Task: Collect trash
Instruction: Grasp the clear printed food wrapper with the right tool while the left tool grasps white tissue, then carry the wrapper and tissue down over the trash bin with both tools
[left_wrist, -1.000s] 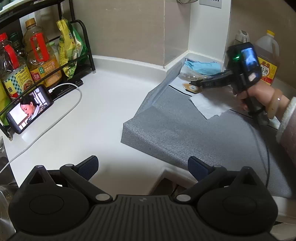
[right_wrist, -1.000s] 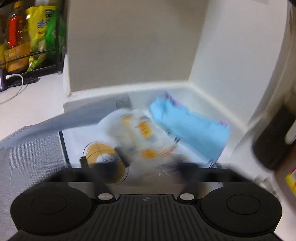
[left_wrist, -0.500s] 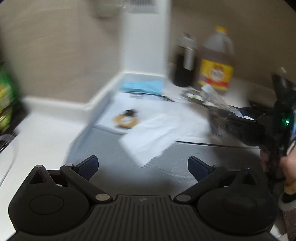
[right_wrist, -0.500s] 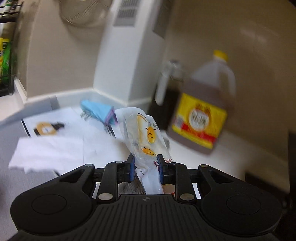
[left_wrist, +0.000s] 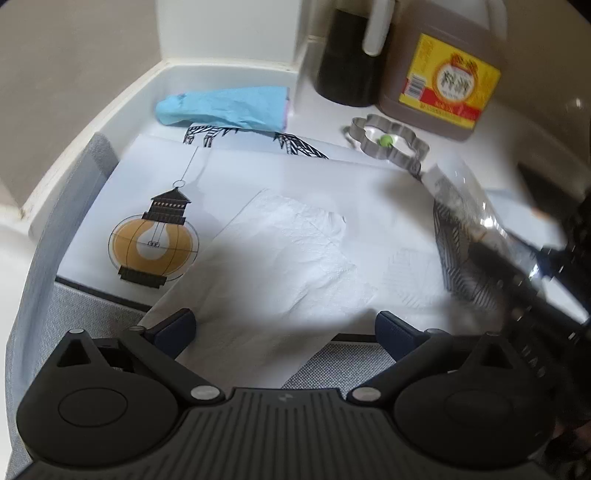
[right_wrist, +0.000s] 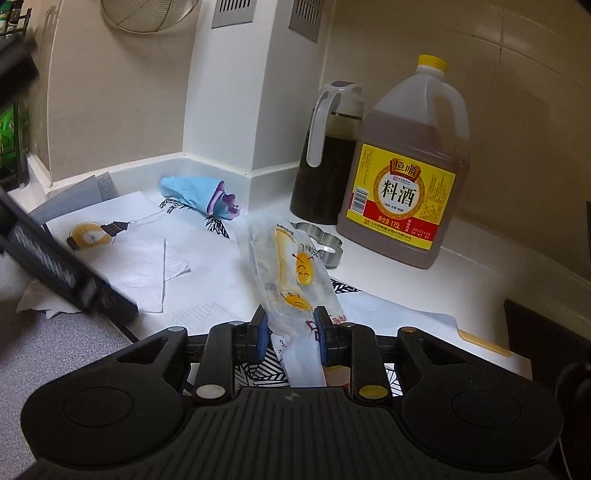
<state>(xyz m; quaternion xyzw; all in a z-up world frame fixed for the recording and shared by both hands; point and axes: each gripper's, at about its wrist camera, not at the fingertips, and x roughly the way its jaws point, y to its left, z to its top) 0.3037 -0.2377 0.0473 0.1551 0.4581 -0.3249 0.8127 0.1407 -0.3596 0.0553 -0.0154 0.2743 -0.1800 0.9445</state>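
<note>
The right gripper (right_wrist: 290, 334) has just been closing, and its blue pads (right_wrist: 261, 332) pinch the lower end of a clear plastic wrapper (right_wrist: 291, 273) printed with yellow cartoon faces; the wrapper rises from the jaws toward the middle of the right wrist frame, tilted up and left. In the left wrist view the same wrapper (left_wrist: 461, 206) shows at the right edge, blurred, so its outline there is hard to make out.

The left gripper (left_wrist: 284, 326) stands with its fingers spread wide, nothing between them, low in its frame over a crumpled white tissue (left_wrist: 280, 258) that lies partly on a printed sheet (left_wrist: 155, 236) with a lantern drawing and partly on the grey mat (left_wrist: 66, 314).

Farther out, a blue crumpled wrapper (left_wrist: 225, 109) lies against the white ledge at upper left. A metal cookie cutter (left_wrist: 388, 142) sits at upper right, just in front of the large bottle of cooking wine (right_wrist: 406, 192) and the dark sauce jug (right_wrist: 325, 166) beside it.
</note>
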